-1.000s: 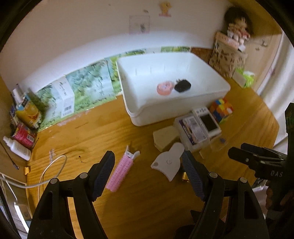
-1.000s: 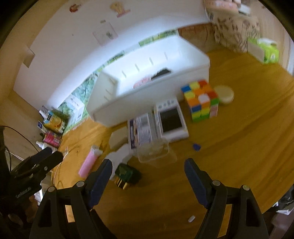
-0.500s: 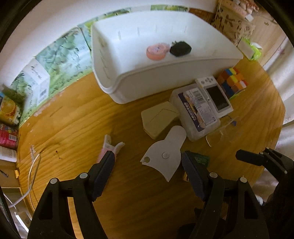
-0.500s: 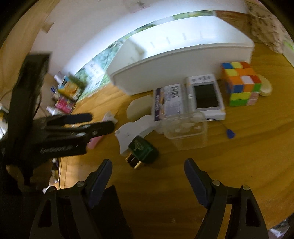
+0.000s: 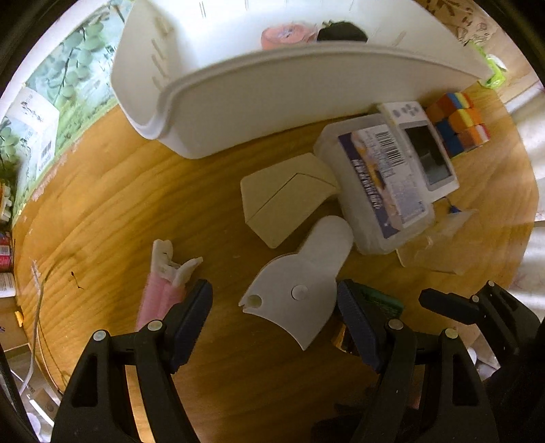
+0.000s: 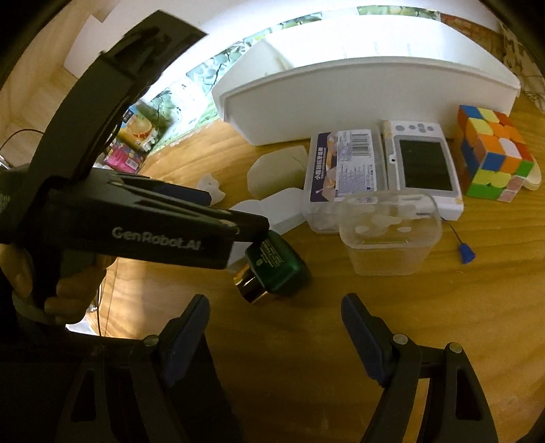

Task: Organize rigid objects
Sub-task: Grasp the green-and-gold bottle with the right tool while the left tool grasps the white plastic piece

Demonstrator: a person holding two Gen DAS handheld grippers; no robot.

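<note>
Hovering over white scraper [image 5: 299, 286]

A white bin [image 5: 259, 102] stands at the back of a wooden table [image 5: 112, 218], holding a pink tape roll [image 5: 286, 34] and a black item [image 5: 340, 32]. In front lie a cream box [image 5: 282, 201], a labelled plastic case [image 5: 381, 184], a white handheld console [image 5: 422, 146], a colour cube [image 6: 490, 156], a white scraper [image 5: 299, 283], a pink roller [image 5: 163, 283], a green bottle [image 6: 276, 269] on its side and a clear tub [image 6: 388, 231].
</note>
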